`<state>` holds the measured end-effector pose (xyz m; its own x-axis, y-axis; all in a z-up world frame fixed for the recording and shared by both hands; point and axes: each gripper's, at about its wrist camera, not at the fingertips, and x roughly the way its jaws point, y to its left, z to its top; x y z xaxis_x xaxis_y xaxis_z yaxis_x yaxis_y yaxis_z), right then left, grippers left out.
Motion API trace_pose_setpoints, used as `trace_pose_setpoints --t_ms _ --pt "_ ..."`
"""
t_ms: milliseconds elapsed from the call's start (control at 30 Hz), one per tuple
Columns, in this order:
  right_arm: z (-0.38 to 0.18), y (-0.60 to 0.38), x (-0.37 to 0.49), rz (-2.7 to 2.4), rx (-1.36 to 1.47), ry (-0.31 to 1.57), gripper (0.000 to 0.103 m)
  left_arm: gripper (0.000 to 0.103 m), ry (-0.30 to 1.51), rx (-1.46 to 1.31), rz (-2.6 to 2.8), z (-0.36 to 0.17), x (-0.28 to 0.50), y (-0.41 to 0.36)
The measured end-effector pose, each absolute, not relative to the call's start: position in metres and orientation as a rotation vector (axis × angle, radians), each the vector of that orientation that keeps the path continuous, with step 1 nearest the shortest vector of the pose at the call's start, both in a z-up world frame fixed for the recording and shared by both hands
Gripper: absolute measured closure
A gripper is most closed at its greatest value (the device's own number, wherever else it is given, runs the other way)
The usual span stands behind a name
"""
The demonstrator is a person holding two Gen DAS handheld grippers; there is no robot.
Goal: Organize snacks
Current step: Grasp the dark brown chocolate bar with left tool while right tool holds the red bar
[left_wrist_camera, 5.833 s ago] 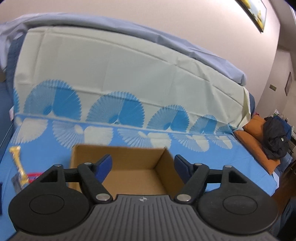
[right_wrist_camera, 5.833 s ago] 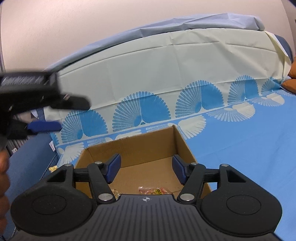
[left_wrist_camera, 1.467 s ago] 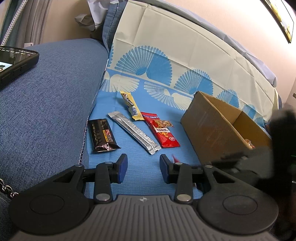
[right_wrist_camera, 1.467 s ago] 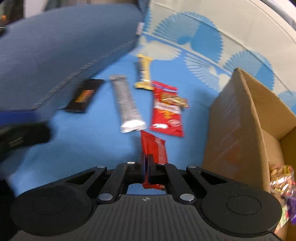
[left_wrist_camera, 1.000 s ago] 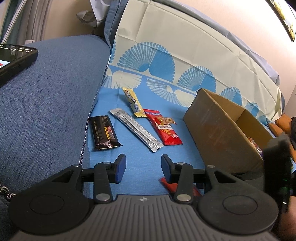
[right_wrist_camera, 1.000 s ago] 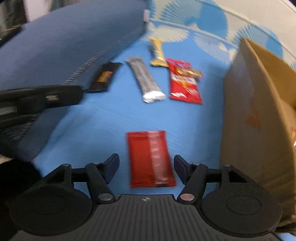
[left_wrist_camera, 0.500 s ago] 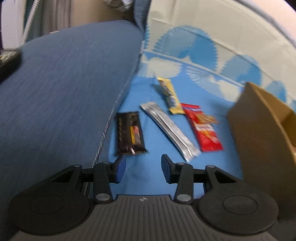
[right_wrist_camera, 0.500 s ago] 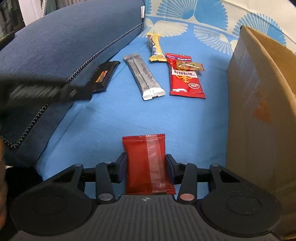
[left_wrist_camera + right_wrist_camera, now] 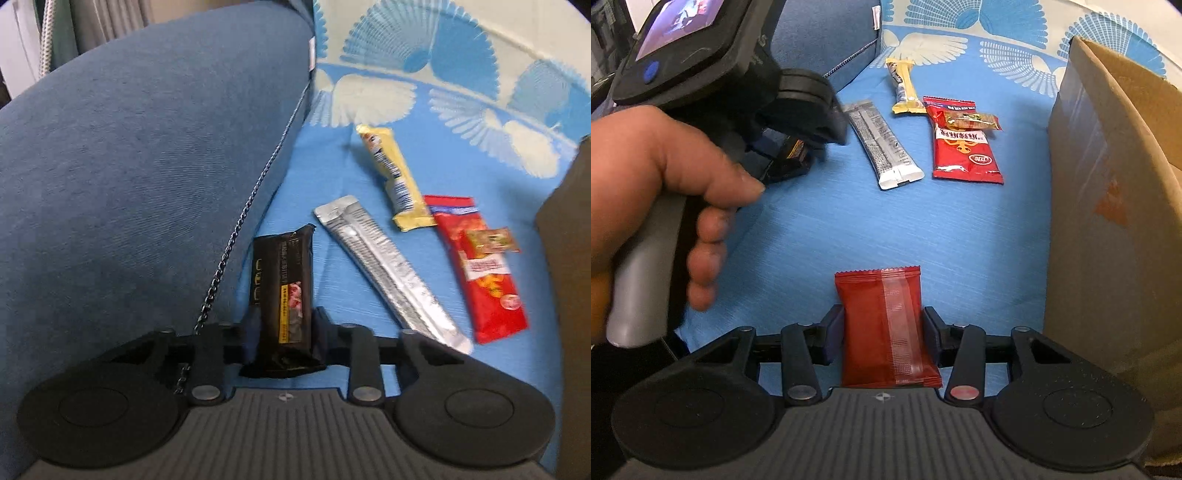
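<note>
My left gripper [image 9: 282, 325] is shut on a black snack bar [image 9: 282, 291] that lies by the blue cushion; it also shows in the right wrist view [image 9: 786, 155]. My right gripper [image 9: 882, 332] is closed on a dark red snack packet [image 9: 884, 325] lying on the blue sheet. A silver bar [image 9: 388, 269], a yellow bar [image 9: 395, 177], a red packet [image 9: 480, 269] and a small candy [image 9: 491, 240] on it lie farther ahead. The cardboard box [image 9: 1115, 192] stands to the right.
A large blue cushion [image 9: 129, 166] rises at the left. The blue and cream fan-patterned sheet [image 9: 424, 81] covers the bed and the backrest behind. The box wall is close to my right gripper's right side.
My left gripper moved forward and closed on the black bar. My right gripper narrowed onto the dark red packet, which it had dropped about a second ago.
</note>
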<state>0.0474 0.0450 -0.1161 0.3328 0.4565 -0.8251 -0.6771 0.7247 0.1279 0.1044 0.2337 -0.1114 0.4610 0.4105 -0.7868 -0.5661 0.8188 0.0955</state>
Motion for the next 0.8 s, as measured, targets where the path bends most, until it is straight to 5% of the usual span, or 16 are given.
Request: trace_pose_setpoints --t_ms 433,800 --pt "-0.116 0.042 0.042 0.735 -0.233 0.970 0.056 0.075 0.864 -0.328 0.316 -0.100 -0.018 0.202" --pt "-0.115 0.035 0.027 0.717 -0.241 0.968 0.056 0.072 0.851 -0.396 0.252 -0.102 -0.028 0.206"
